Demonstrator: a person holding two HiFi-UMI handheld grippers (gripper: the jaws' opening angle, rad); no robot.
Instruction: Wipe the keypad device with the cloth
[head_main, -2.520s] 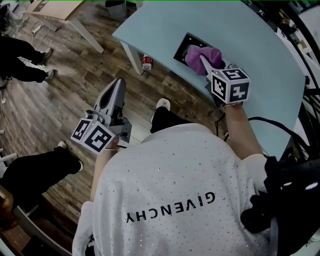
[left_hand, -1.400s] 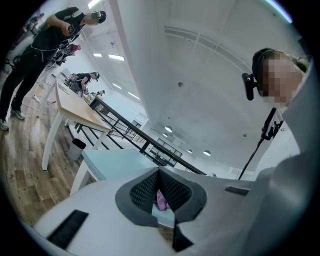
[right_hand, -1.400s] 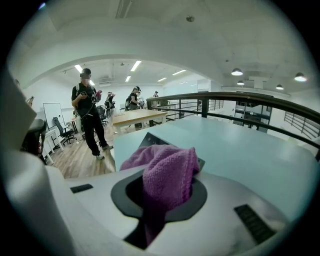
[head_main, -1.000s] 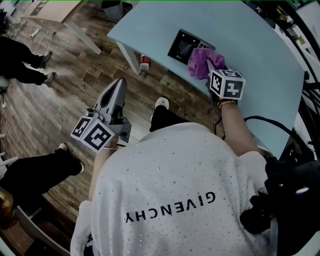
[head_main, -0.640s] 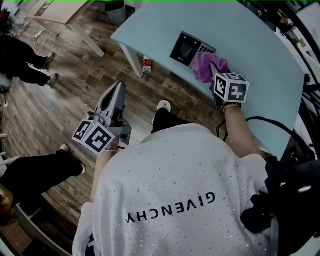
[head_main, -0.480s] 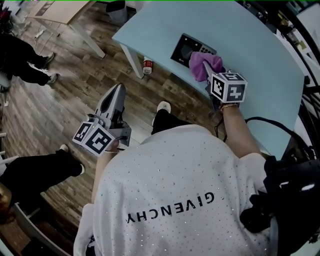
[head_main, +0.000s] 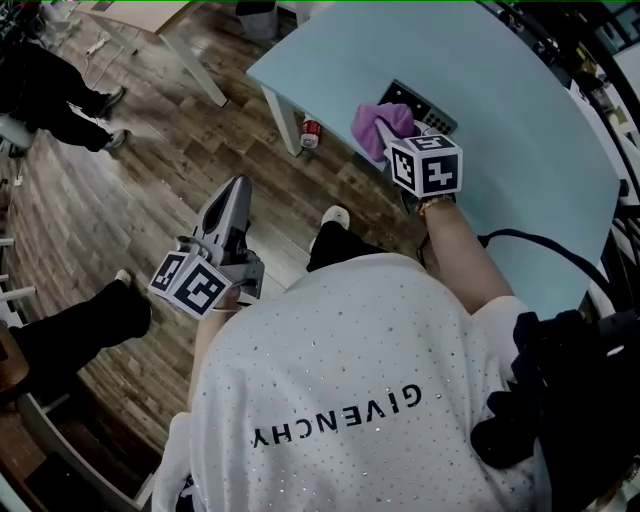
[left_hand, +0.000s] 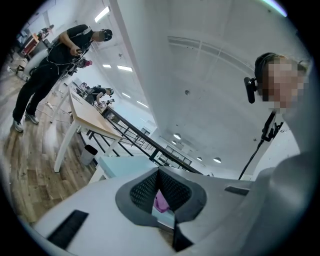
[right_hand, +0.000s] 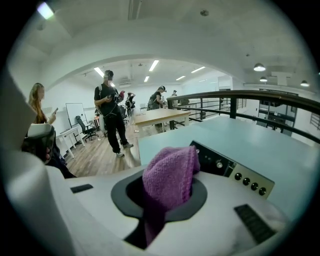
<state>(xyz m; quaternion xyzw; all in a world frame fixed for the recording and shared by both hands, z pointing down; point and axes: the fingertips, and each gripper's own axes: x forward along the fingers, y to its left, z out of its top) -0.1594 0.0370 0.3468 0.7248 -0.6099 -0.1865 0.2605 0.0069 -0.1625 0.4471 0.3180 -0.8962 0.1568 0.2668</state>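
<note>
A purple cloth (head_main: 374, 125) (right_hand: 169, 176) is pinched in my right gripper (head_main: 392, 138) (right_hand: 167, 192), which is shut on it. The cloth covers the left part of the dark keypad device (head_main: 425, 110) (right_hand: 234, 170) on the light blue table (head_main: 520, 130). In the right gripper view the device's buttons show to the right of the cloth. My left gripper (head_main: 226, 205) (left_hand: 161, 200) hangs over the wooden floor, left of the table, with its jaws nearly closed and nothing between them. Through its slit a bit of the cloth (left_hand: 161, 201) is visible far off.
A red can (head_main: 311, 131) lies on the floor under the table's near edge. People (head_main: 60, 85) stand at the left, one leg (head_main: 80, 325) close by. A wooden table (right_hand: 160, 116) stands beyond. Black cables (head_main: 520, 245) trail over the table's right side.
The right gripper has slid the cloth leftward over the device, covering its screen again; half a second ago the screen showed. The left gripper has stayed low over the floor.
</note>
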